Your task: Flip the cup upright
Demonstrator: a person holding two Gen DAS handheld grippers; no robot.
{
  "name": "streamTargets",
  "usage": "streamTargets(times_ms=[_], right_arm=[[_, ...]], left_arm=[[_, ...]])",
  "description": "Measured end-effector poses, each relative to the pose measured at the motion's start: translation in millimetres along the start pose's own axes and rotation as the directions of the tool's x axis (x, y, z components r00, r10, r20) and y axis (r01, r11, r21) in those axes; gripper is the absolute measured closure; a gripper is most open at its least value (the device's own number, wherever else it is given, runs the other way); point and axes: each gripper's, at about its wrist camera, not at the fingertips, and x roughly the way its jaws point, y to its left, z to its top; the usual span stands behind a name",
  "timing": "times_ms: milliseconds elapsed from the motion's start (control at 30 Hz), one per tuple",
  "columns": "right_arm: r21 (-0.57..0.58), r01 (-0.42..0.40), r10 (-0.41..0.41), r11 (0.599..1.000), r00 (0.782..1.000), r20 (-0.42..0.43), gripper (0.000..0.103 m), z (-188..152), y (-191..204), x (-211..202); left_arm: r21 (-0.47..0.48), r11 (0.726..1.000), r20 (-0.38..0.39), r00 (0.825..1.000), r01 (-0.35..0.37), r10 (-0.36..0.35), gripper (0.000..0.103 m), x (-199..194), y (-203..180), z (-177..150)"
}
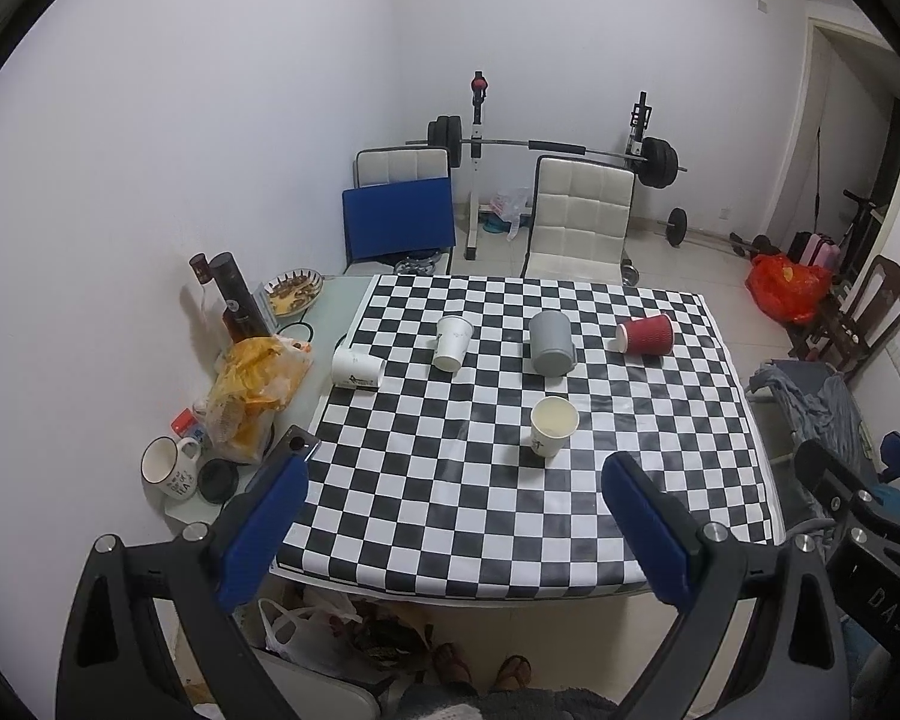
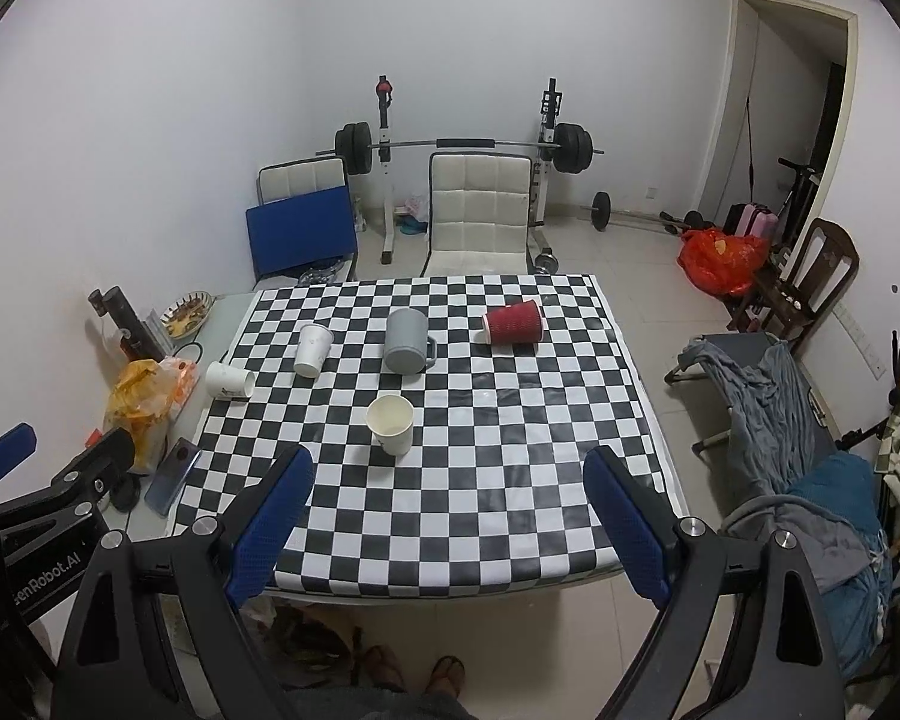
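Note:
On the checkered tablecloth [image 1: 426,510] a white paper cup [image 1: 553,425] stands upright near the middle; it also shows in the right wrist view [image 2: 391,423]. A red ribbed cup [image 1: 645,334] [image 2: 513,322] lies on its side at the far right. A grey mug [image 1: 551,343] [image 2: 407,341] stands upside down. One white paper cup [image 1: 452,342] [image 2: 312,349] stands upside down, another [image 1: 357,367] [image 2: 228,380] lies on its side at the left edge. My left gripper [image 1: 453,471] and right gripper [image 2: 450,462] are open, empty, above the table's near edge.
Left of the cloth lie an orange snack bag [image 1: 255,396], a white mug [image 1: 171,468], dark bottles [image 1: 237,300], a snack plate [image 1: 294,291] and a phone [image 2: 173,476]. White chairs [image 1: 579,219] and a barbell rack stand behind. A cot with clothes [image 2: 768,396] is on the right.

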Motion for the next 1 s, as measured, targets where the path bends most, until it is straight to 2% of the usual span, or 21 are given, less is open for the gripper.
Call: streamTargets(times_ms=[1000], right_arm=[[0.014,0.018,-0.018,1.000,1.000,-0.008,0.010,8.6,6.6,-8.7]], left_arm=[[0.005,1.000,0.003,1.000,0.008,-0.008,0.003,-5.9,0.8,6.7]])
